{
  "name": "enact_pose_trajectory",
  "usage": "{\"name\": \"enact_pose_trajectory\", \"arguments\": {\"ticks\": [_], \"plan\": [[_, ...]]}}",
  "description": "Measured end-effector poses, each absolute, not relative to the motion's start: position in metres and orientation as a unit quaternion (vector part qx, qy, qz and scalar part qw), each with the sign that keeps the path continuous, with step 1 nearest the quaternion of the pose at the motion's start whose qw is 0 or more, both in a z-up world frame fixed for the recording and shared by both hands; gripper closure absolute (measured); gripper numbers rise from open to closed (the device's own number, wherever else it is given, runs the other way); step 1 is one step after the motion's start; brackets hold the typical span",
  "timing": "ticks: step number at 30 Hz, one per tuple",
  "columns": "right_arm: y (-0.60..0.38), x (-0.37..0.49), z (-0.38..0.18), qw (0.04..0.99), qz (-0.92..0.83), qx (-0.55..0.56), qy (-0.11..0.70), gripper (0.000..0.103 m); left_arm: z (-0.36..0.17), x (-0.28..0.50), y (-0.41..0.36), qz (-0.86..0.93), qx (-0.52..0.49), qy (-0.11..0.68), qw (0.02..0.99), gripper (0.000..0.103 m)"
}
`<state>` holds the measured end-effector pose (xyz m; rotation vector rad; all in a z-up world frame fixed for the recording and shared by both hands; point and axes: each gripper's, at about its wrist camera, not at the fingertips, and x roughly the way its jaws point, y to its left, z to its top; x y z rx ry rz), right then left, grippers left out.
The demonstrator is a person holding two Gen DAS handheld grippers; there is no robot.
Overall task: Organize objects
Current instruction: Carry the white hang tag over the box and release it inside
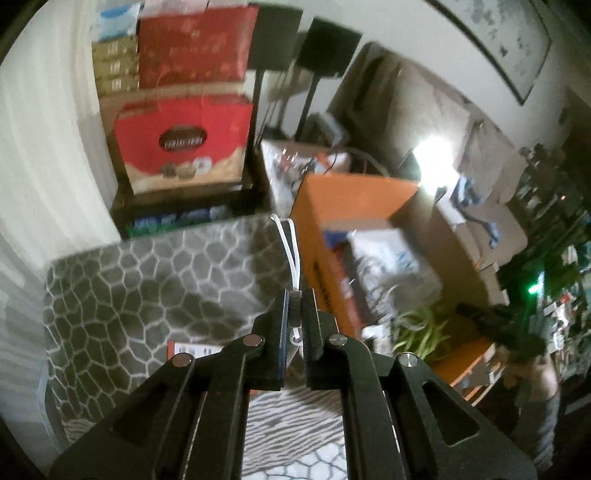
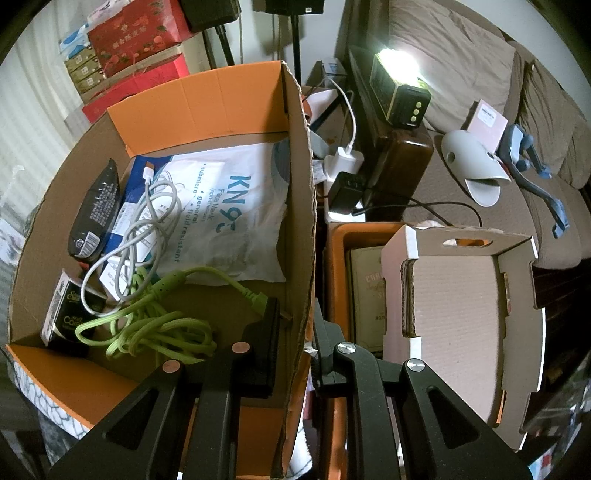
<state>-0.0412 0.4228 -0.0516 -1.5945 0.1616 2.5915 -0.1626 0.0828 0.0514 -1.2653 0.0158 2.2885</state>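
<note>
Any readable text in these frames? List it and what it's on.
"KN9", "Face Mask", "general", "fluid resistant": white mask bag in the orange box.
"COLLECTION", blurred: red bag.
"Cor...": small black carton.
Brown book, red gift boxes, pink card: print unreadable.

Both grippers are matte black, angular linkages. Left gripper [image 1: 295,314] has silver pivot screws; right gripper [image 2: 295,332] shows copper-toned and silver ones.

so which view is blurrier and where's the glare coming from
Left wrist view: smeared by motion, only the left gripper and its pinched white cable stay crisp. Right wrist view: sharp; the lamp blows out white, and fisheye bends the orange box wall.
</note>
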Motion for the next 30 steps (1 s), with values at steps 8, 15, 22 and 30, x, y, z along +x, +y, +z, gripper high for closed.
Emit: {"name": "enact_pose_trajectory", "arguments": {"ticks": [8, 15, 22, 30], "plan": [[0.423, -0.041, -0.051, 0.047, 0.85, -0.523, 0.054, 0.089, 0.088, -0.157, 0.106, 0.851, -0.442, 0.009, 0.284, 0.097], [0.423, -0.041, -0.051, 0.046, 0.85, -0.522, 0.055, 0.089, 0.093, -0.152, 0.129, 0.846, -0.44, 0.012, 0.301, 0.097], [0.423, -0.041, -0.051, 0.046, 0.85, -0.523, 0.054, 0.089, 0.081, -0.143, 0.167, 0.832, -0.45, 0.024, 0.324, 0.097], [0.423, -0.041, -0.051, 0.046, 0.85, -0.522, 0.054, 0.089, 0.06, -0.135, 0.211, 0.819, -0.465, 0.042, 0.334, 0.097]]}}
